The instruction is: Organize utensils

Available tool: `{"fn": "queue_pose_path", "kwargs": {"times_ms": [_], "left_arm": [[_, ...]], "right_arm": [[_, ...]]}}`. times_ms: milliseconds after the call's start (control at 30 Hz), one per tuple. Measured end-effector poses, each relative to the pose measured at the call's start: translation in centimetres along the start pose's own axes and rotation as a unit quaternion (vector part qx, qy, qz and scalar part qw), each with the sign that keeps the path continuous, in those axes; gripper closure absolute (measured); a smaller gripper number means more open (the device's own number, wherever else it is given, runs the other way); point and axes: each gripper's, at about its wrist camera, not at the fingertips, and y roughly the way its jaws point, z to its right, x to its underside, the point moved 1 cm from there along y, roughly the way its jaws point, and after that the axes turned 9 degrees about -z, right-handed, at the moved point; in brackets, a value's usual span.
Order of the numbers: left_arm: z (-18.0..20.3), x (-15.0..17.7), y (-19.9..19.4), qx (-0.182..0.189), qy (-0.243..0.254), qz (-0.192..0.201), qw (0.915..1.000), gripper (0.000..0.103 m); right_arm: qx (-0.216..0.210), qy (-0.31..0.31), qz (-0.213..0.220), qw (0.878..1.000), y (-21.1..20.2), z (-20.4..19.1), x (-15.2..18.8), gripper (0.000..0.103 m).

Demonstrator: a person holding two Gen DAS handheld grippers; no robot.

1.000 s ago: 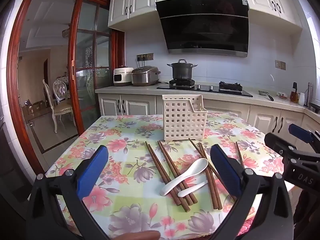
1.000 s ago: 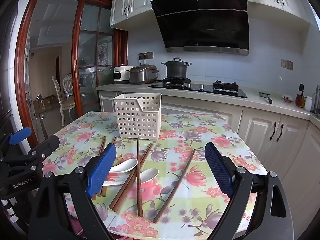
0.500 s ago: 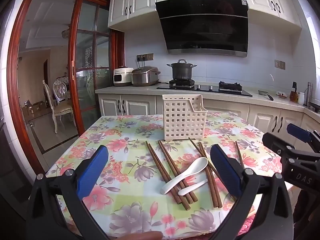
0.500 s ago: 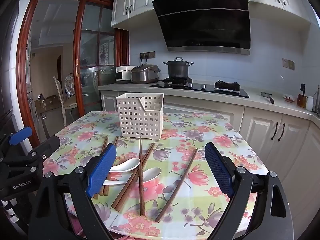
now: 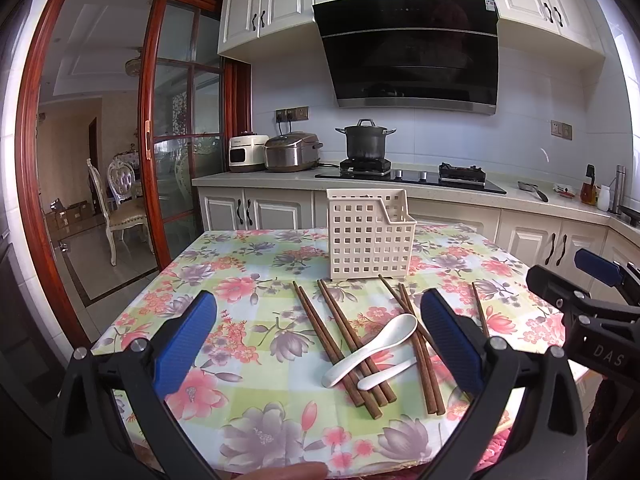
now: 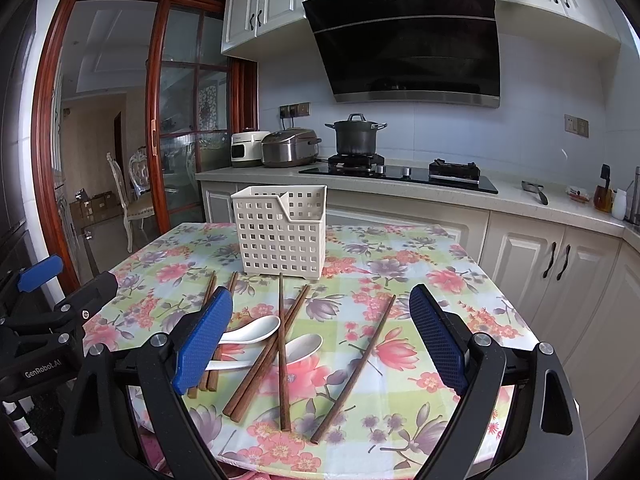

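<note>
The left claw (image 5: 318,334) hangs wide open and empty above the near edge of the tabletop (image 5: 224,280); the right claw (image 6: 320,332) is likewise spread wide, holding nothing. Between and just beyond their blue pads lie the utensils: brown wooden chopsticks (image 6: 266,354) scattered flat on the floral cloth, some crossing each other, one single chopstick (image 6: 354,368) lying apart to the right. Two white spoons (image 5: 370,342) rest on top of the sticks. Behind them stands an upright white lattice holder (image 6: 280,232), seemingly empty.

The chopsticks look light, stiff and thin, likely to roll; pinching one near its middle seems safest. The spoons appear glossy, possibly ceramic, so slippery and breakable; the handle is the better hold.
</note>
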Motion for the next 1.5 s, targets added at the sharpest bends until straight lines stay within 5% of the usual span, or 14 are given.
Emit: {"fn": "queue_pose_path", "kwargs": {"times_ms": [1500], "left_arm": [[-0.42, -0.35, -0.12, 0.002, -0.007, -0.003, 1.0000, 0.004]], "right_arm": [[-0.004, 0.002, -0.001, 1.000, 0.03, 0.18, 0.12, 0.018]]}}
